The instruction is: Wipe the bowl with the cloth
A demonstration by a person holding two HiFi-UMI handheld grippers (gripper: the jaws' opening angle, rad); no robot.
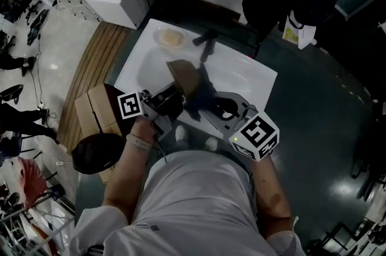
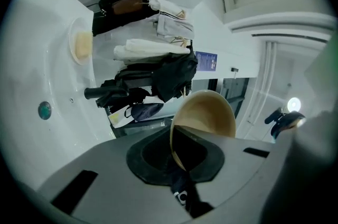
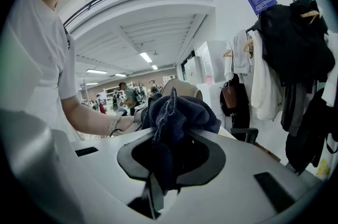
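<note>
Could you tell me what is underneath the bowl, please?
The bowl, clamped by the left gripper, hangs over the white sink. The spot directly beneath is hidden by the bowl itself and the dark cloth.

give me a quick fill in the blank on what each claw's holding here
The left claw is shut on the rim of a tan ____.
The right claw grips a dark blue ____.
In the head view, both things are held above a ____ basin.
Missing: bowl; cloth; white.
</note>
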